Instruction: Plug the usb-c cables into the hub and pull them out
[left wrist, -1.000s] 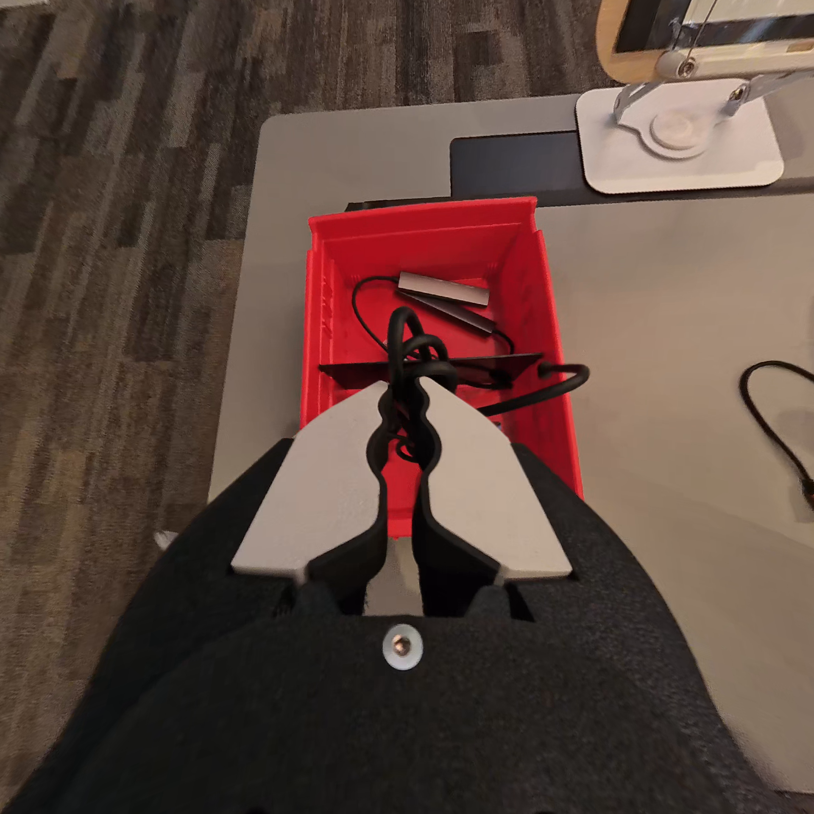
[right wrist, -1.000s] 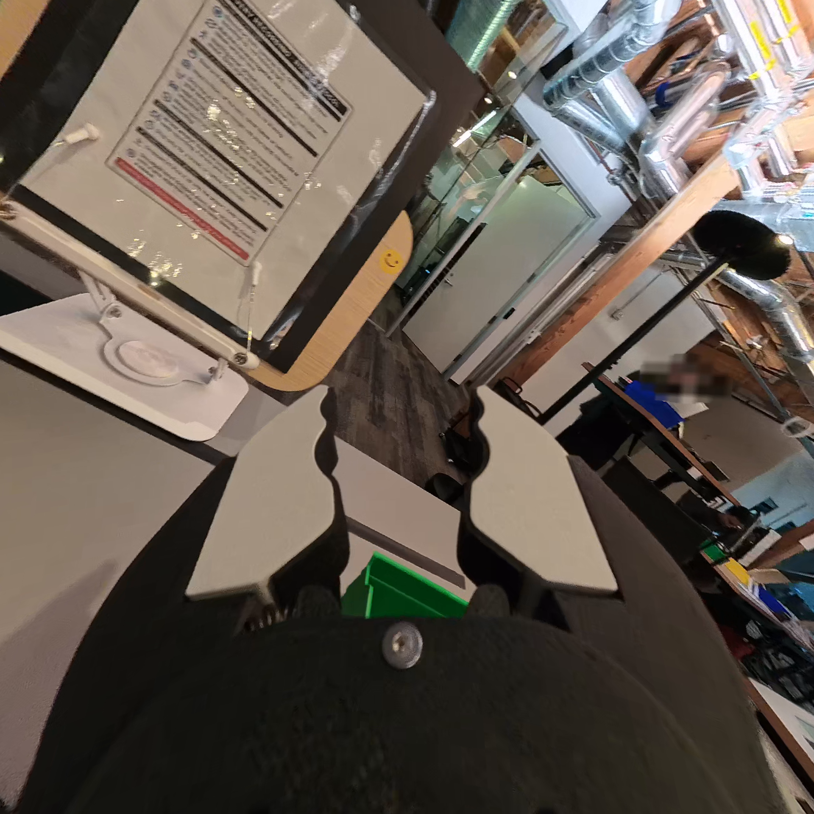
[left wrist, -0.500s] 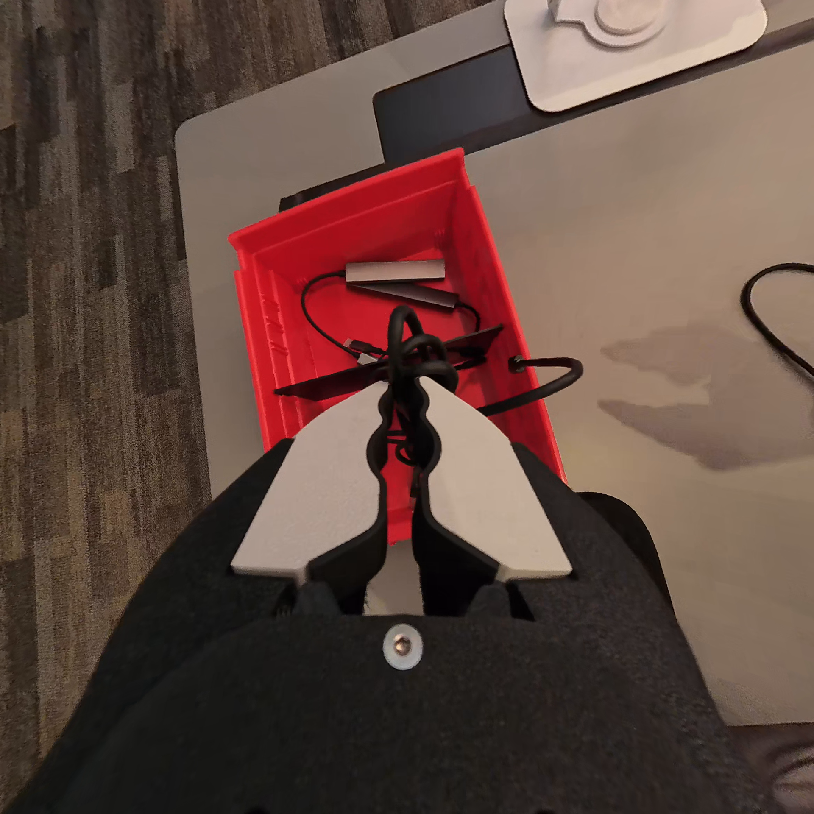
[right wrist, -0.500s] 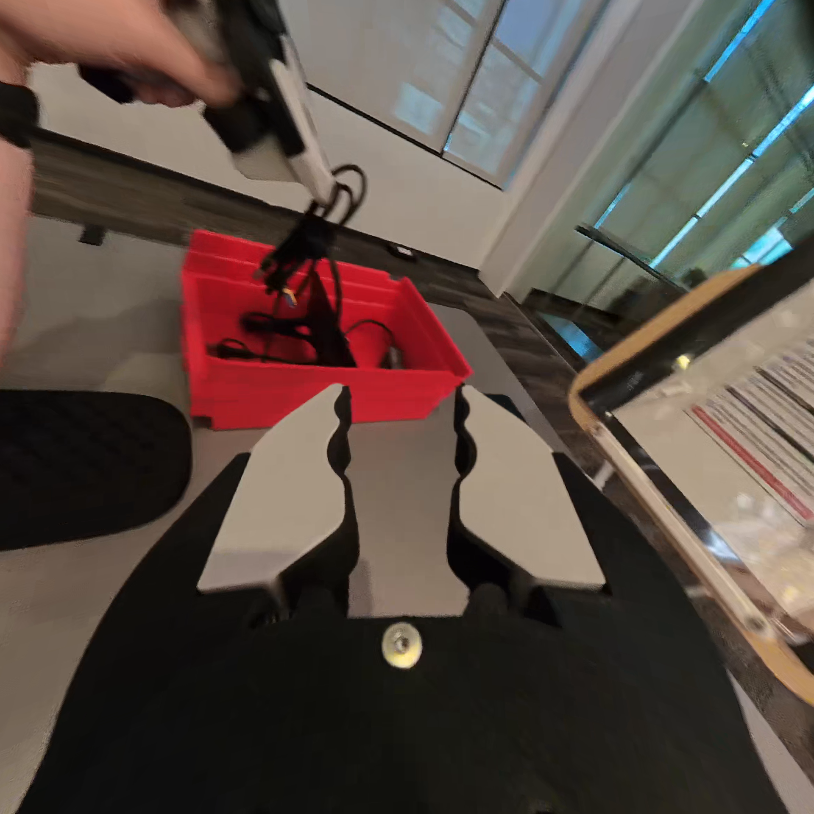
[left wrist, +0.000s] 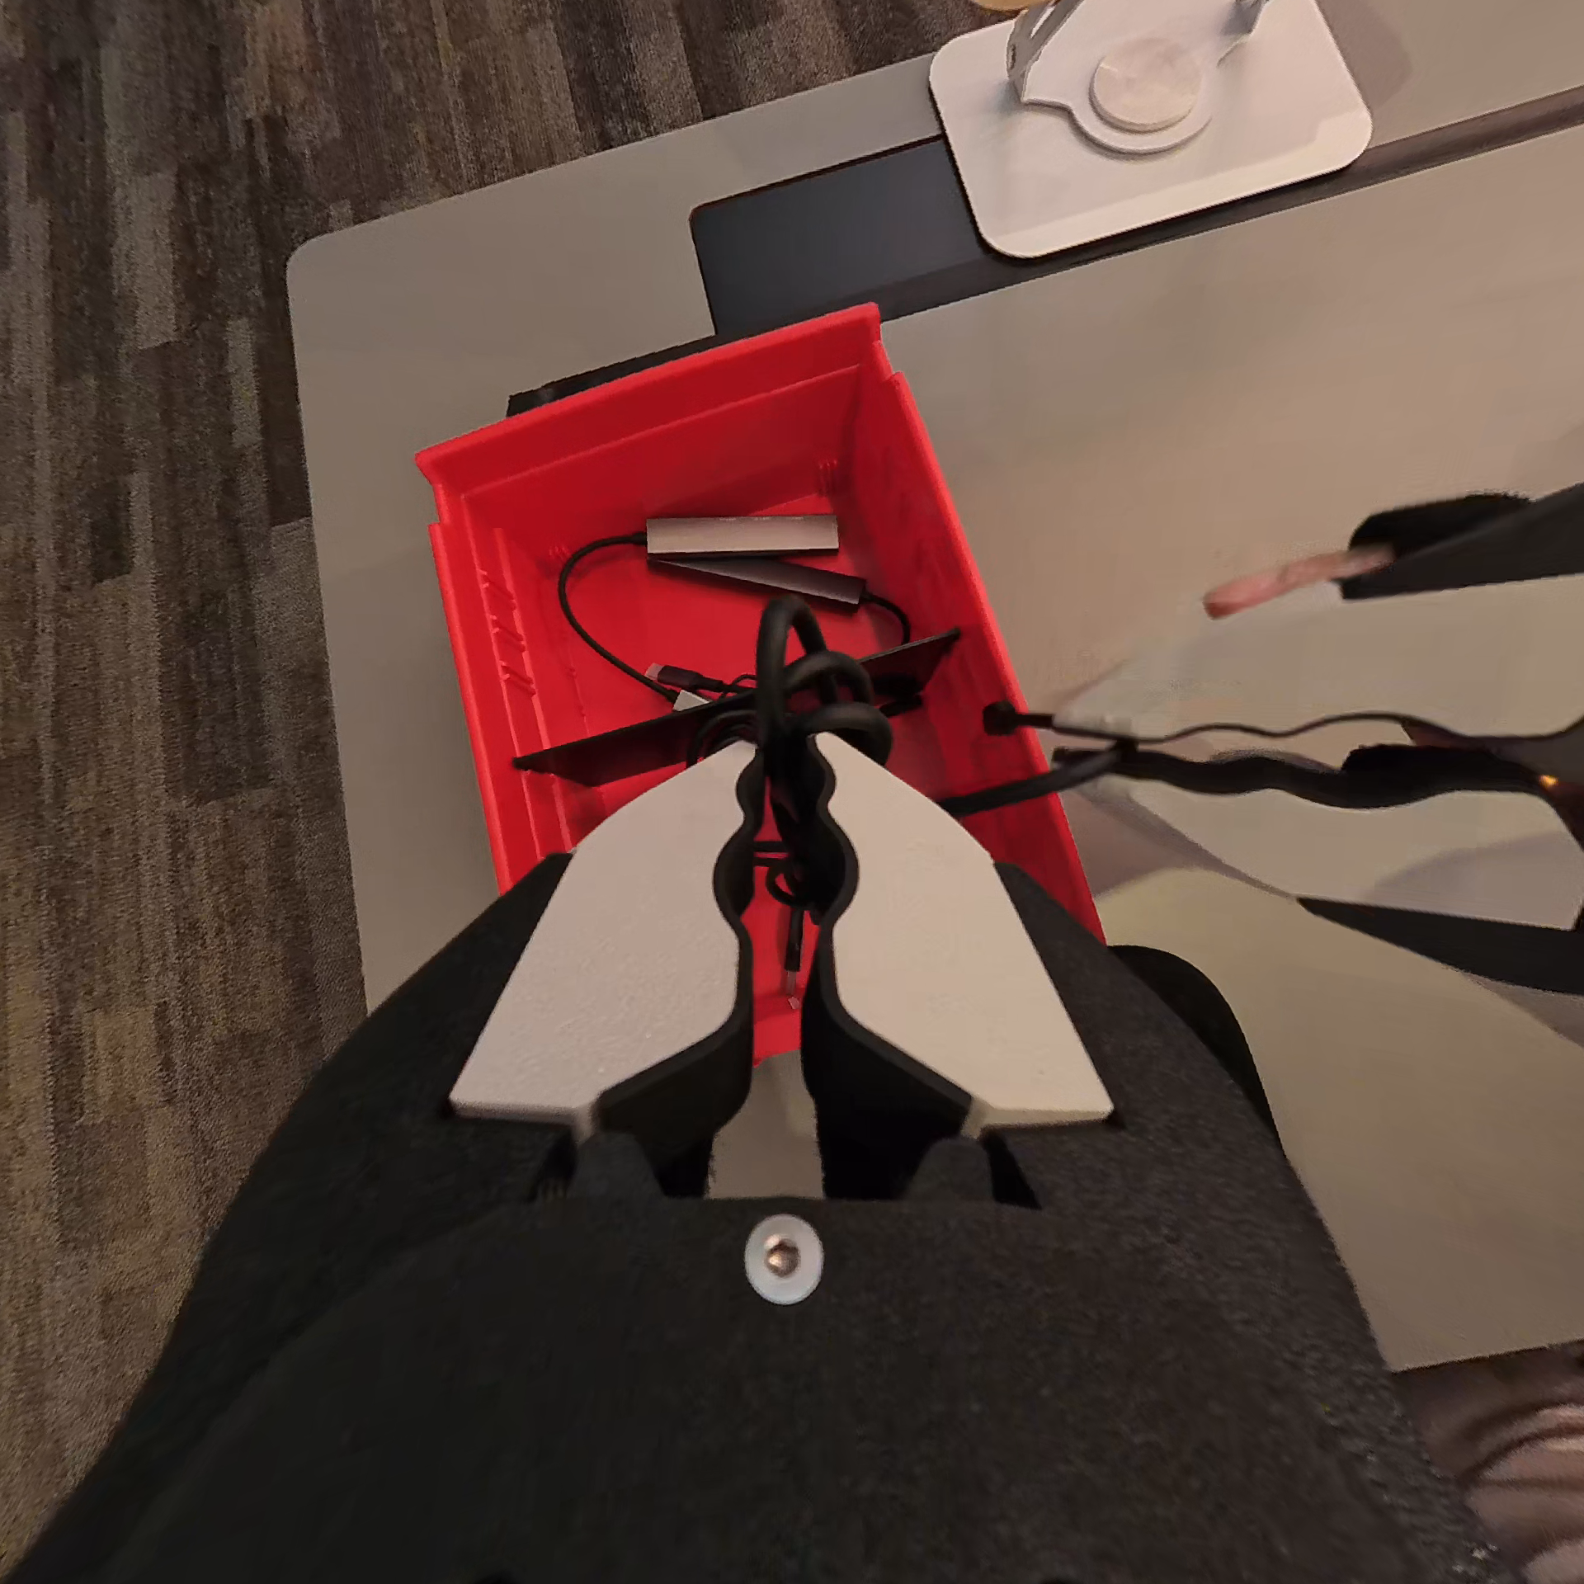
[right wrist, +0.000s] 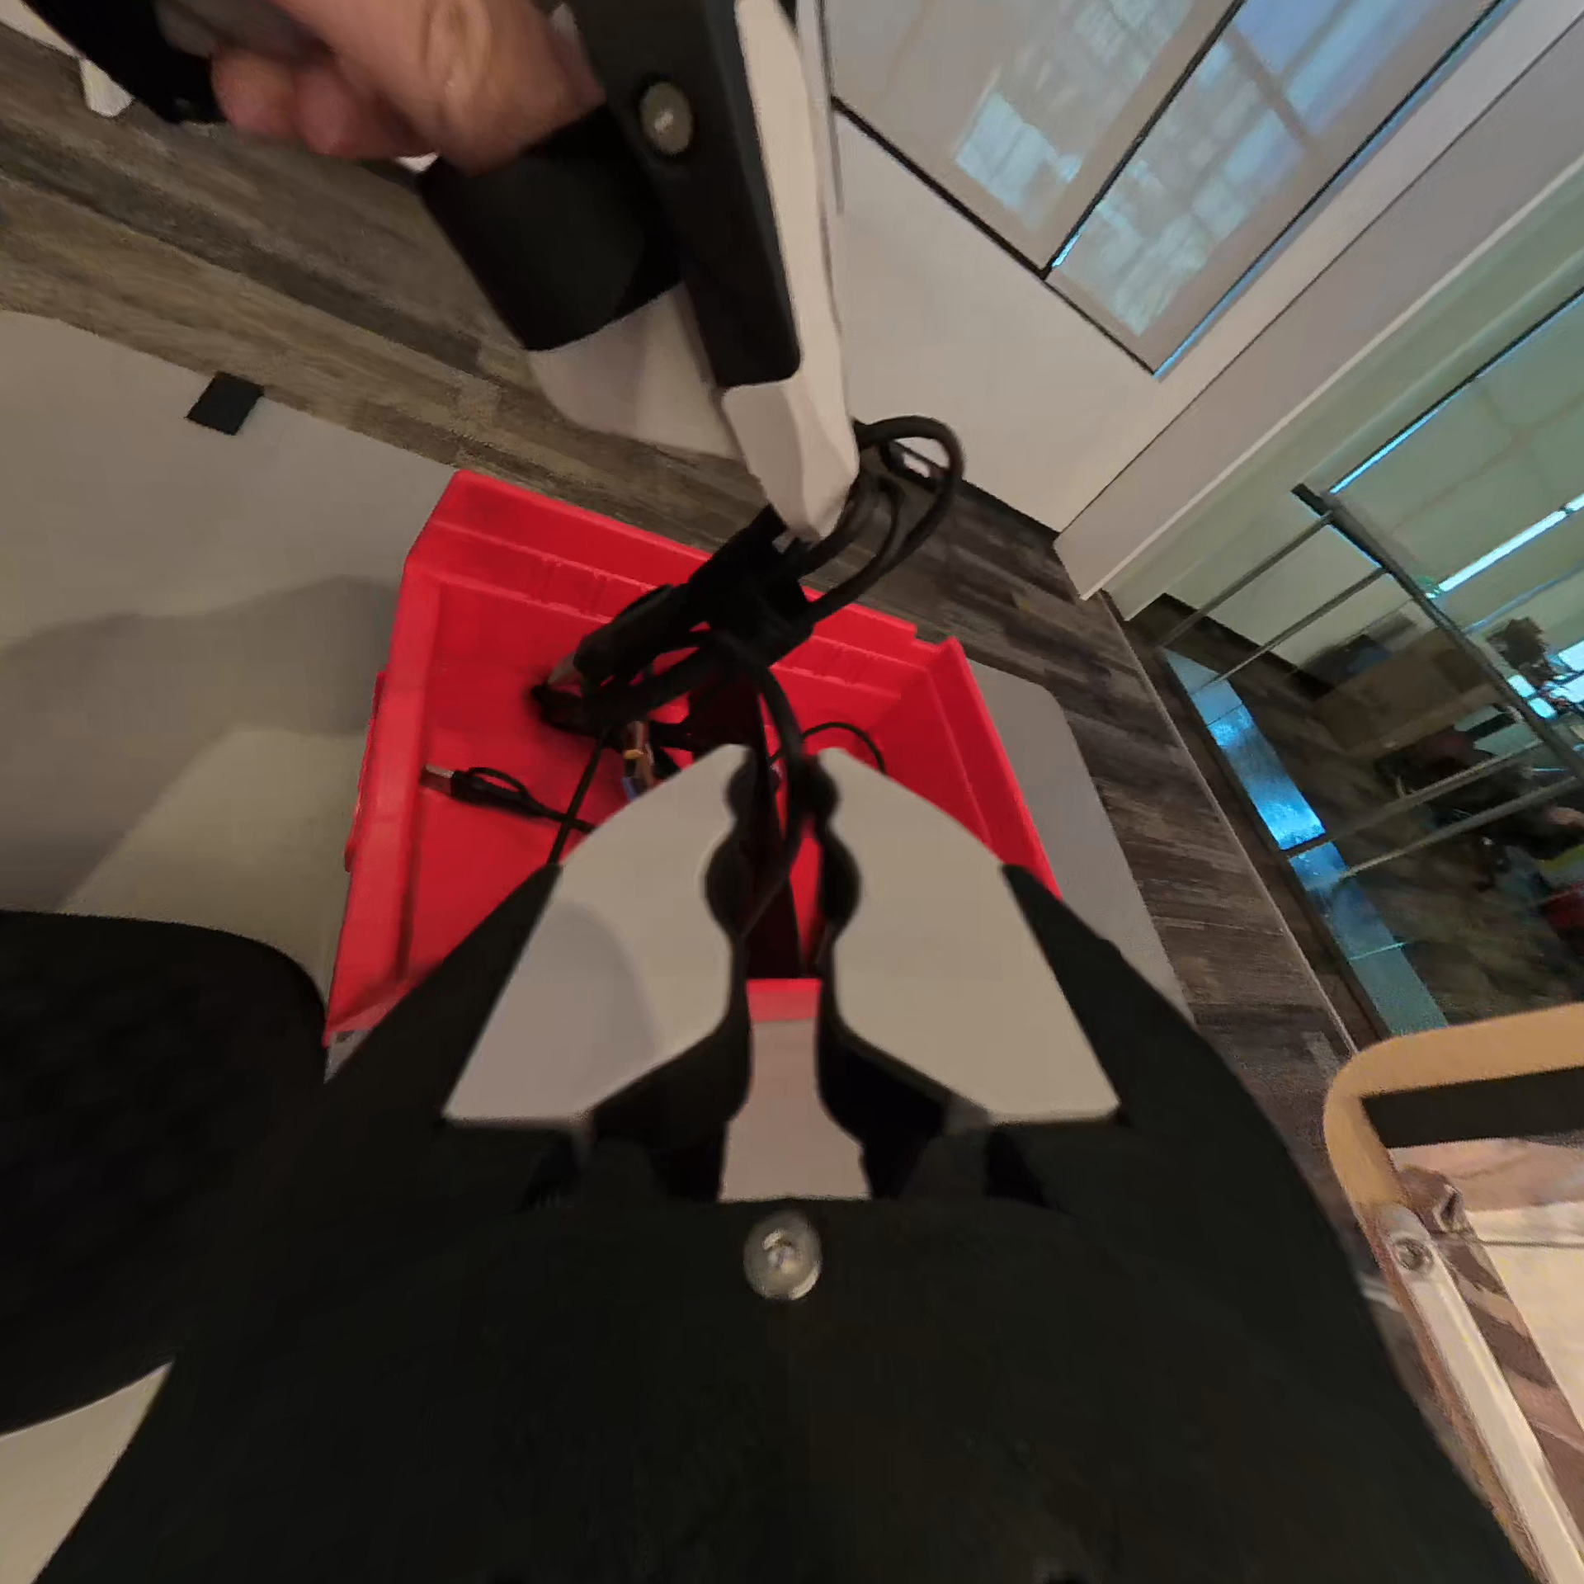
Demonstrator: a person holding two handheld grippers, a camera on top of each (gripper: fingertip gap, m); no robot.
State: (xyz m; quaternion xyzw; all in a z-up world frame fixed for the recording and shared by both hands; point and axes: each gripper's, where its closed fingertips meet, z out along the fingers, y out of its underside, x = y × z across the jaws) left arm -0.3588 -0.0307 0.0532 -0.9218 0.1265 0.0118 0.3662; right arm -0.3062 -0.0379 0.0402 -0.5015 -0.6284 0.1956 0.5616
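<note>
My left gripper is shut on a knotted bundle of black usb-c cable and holds it above a red bin. Two grey hubs with thin leads lie on the bin floor at the far end. My right gripper is closed on a black strand that hangs from that bundle. It comes in from the right in the left wrist view. The left gripper also shows in the right wrist view, with the looped bundle over the bin.
A black divider crosses the bin. A white stand base and a dark pad sit at the table's far edge. A black mat lies beside the bin. A wood-framed board stands at the right. The floor drops off left of the table.
My right gripper swung round from facing the room, came to the bin and closed on a strand of the cable. My left gripper kept holding the bundle over the bin.
</note>
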